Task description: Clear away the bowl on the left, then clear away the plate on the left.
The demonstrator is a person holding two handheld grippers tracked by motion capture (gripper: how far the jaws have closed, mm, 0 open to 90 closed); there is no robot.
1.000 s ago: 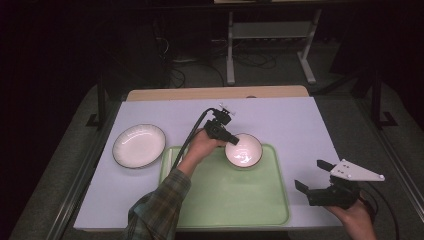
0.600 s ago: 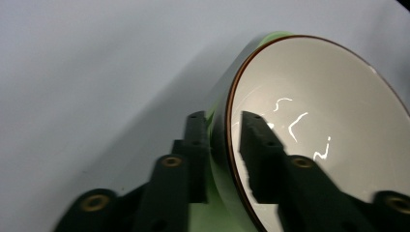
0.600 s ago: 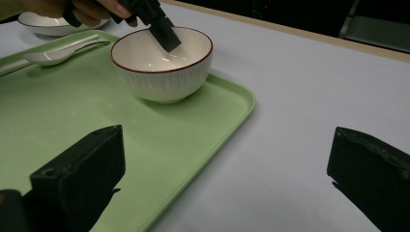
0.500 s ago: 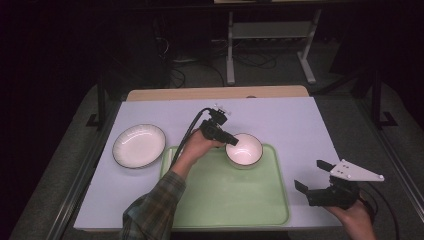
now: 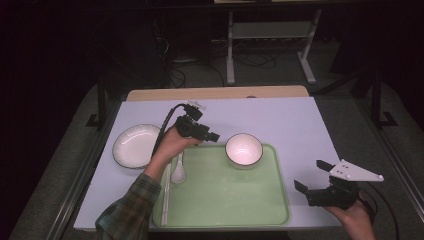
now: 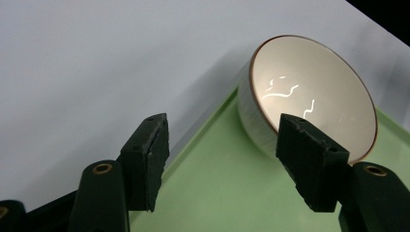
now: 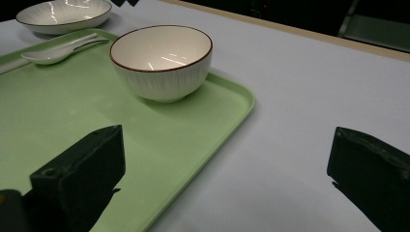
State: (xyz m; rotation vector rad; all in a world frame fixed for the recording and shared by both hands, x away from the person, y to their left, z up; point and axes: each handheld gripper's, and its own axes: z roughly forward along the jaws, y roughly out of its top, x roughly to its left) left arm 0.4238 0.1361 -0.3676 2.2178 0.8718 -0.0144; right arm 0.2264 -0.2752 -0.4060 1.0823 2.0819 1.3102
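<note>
The room is dark all around, and a pale worktop (image 5: 280, 120) sits in the light with a green tray (image 5: 230, 200) on it. One white bowl (image 5: 244, 149) stands in the far corner of the tray, upright and empty. It looks set there on purpose, tucked out of the way so the rest of the tray stays free for more dishes.

The left tool (image 5: 212, 136) hangs just beside the bowl, a bit above the tray's far edge. Its jaws have just been opening, and now they stand apart with nothing between them. In the left gripper view the bowl (image 6: 309, 104) sits past the jaws, not touched by them, so I think the tool has let it go.

The right tool (image 5: 312, 176) waits off the tray's right side, near the worktop edge. Its jaws are wide apart and hold nothing.

One white spoon (image 5: 178, 170) and a pair of chopsticks (image 5: 166, 192) lie along the left side of the tray, lined up neatly like a place setting. One white plate (image 5: 136, 145) rests on the worktop left of the tray, maybe next to be picked up.

So: one tray, one bowl, one plate, one spoon, two tools.
</note>
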